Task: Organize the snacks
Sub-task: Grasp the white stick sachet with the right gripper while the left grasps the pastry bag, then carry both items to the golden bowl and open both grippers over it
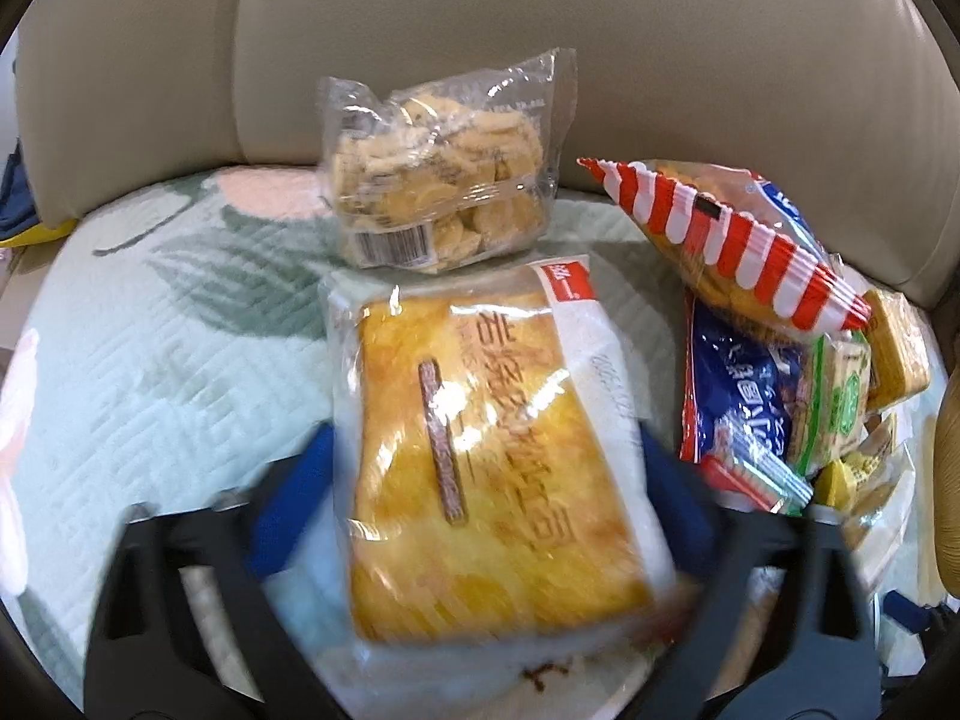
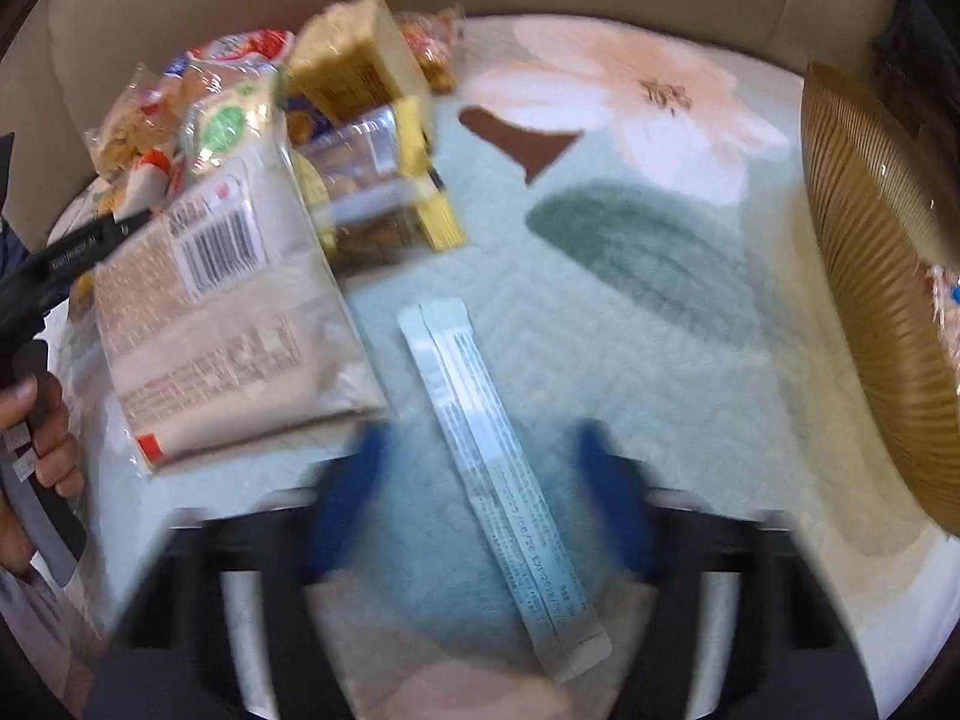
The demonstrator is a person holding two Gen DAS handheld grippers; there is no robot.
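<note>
1. While the left gripper (image 1: 486, 456) is clamping the soft bread packet (image 1: 480, 450) in front of the cookie bag (image 1: 438, 162), we are gripping gently.
2. We are straddling the light, slippery sachet (image 2: 498, 480) with the right gripper (image 2: 486, 462) open, targeting mid-length.

A golden-yellow bread packet (image 1: 480, 468). A red-and-white striped bag (image 1: 738, 246). A mint quilted cover (image 2: 660, 360) with pink flowers; a pale blue sachet (image 2: 498, 480).

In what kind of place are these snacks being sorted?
Probably a living room at home: a beige sofa backrest, a quilted floral seat cover holding the snack pile, and a ribbed golden dish.
</note>
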